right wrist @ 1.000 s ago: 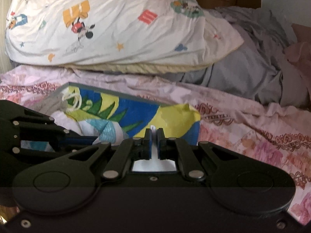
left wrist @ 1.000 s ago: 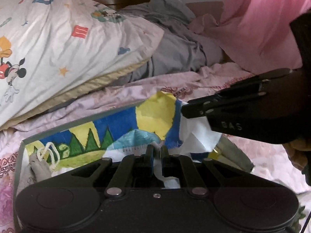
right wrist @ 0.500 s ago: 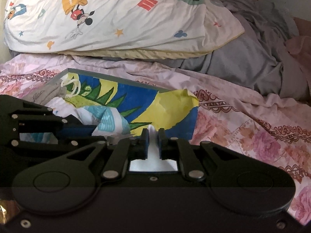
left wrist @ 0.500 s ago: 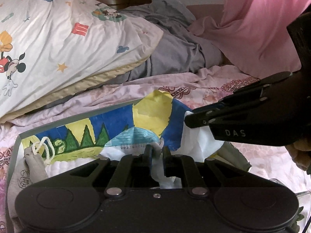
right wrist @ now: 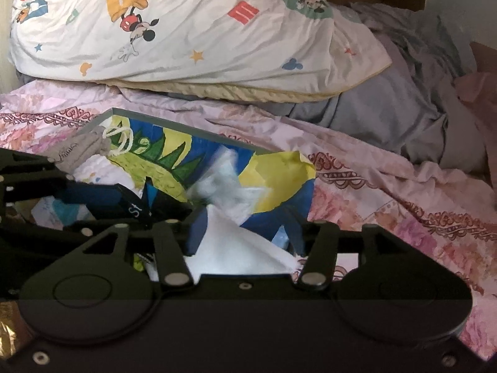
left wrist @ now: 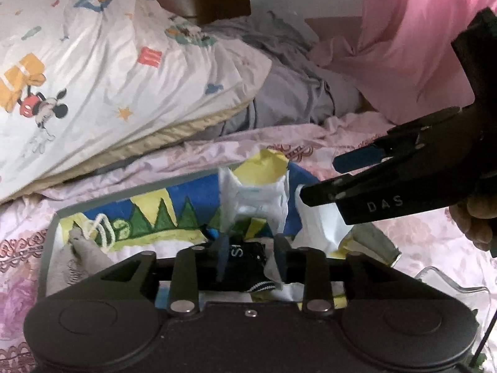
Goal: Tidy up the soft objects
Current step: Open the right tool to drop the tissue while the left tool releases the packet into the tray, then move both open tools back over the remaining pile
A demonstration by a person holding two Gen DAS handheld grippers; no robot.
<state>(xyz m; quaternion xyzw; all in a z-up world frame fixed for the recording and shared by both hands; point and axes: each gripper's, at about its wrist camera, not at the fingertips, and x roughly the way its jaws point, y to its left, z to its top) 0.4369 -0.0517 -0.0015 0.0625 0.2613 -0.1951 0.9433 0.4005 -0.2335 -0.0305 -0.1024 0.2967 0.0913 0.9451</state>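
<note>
Both tongs stand released over the painted box (left wrist: 174, 205) on the bed: left tongs (left wrist: 251, 255) spread above a dark garment (left wrist: 245, 251) inside it, right tongs (right wrist: 245, 233) spread around white cloth (right wrist: 236, 248) at its near corner. Behind the box lies a cartoon-print pillow (right wrist: 192, 31).

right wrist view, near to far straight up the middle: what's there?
right gripper → white cloth → painted box → pink floral bedspread → cartoon-print pillow
</note>
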